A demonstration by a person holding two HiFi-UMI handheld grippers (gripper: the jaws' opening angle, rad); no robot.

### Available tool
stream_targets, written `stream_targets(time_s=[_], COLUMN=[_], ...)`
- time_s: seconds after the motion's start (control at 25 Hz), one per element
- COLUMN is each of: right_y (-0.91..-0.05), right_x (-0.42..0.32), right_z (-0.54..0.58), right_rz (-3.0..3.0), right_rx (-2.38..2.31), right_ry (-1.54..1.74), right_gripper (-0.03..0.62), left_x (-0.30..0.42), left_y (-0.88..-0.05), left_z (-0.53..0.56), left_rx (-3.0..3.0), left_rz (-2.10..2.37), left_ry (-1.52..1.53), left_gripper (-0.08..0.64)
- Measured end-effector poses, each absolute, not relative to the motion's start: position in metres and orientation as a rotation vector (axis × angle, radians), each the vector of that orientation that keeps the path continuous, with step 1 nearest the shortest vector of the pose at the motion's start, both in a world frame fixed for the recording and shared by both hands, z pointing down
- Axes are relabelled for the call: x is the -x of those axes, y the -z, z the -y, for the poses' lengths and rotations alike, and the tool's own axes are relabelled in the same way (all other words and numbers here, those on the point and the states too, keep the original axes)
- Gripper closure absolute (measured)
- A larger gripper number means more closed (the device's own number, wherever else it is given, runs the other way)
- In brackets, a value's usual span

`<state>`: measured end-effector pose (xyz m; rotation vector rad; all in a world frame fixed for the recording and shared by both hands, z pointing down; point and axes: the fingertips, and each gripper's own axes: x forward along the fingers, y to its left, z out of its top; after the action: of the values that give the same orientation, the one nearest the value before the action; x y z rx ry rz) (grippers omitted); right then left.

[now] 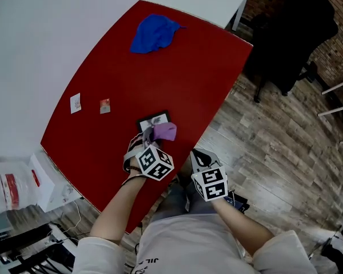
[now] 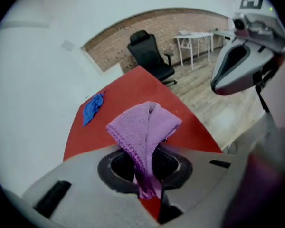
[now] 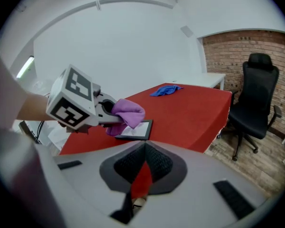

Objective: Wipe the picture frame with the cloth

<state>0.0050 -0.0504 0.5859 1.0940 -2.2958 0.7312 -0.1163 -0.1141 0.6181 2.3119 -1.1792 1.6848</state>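
Note:
A small black picture frame (image 1: 154, 120) lies flat on the red table (image 1: 183, 79) near its front edge. My left gripper (image 1: 149, 137) is shut on a purple cloth (image 1: 164, 132), which hangs bunched over the frame's near right corner. In the left gripper view the cloth (image 2: 145, 127) rises from between the shut jaws and hides the frame. The right gripper view has the frame (image 3: 137, 129) under the cloth (image 3: 127, 112). My right gripper (image 1: 198, 156) hovers off the table edge to the right, apart from the frame, its jaws shut and holding nothing (image 3: 145, 148).
A blue cloth (image 1: 154, 32) lies crumpled at the table's far end. Two small cards (image 1: 75, 103) (image 1: 104, 105) sit on the left part. A black office chair (image 1: 294, 33) stands on the wood floor to the right. Bags (image 1: 14, 187) lie at the left.

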Motion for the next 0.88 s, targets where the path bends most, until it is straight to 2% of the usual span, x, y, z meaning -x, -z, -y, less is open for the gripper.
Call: stream_targets(time_s=[0.24, 0.4, 0.64, 0.88], right_y=[-0.555, -0.536, -0.521, -0.506], right_x=[0.002, 0.01, 0.023, 0.036], right_z=[0.041, 0.032, 0.014, 0.009], right_rz=[2.321, 2.334, 2.349, 2.366], right_rx=[-1.072, -1.069, -1.06, -1.041], right_ry=[-0.683, -0.673, -0.674, -0.617], right_gripper=[0.588, 0.588, 0.588, 0.589], left_x=[0.132, 0.142, 0.155, 0.158], left_y=[-0.552, -0.513, -0.494, -0.496], left_z=[0.065, 0.036, -0.013, -0.031], left_rx=[-2.182, -2.116, -2.029, -1.995], left_rz=[1.46, 1.604, 1.713, 1.737], left_ry=[-1.007, -0.723, -0.514, -0.463], left_gripper=[0.497, 0.497, 0.497, 0.497])
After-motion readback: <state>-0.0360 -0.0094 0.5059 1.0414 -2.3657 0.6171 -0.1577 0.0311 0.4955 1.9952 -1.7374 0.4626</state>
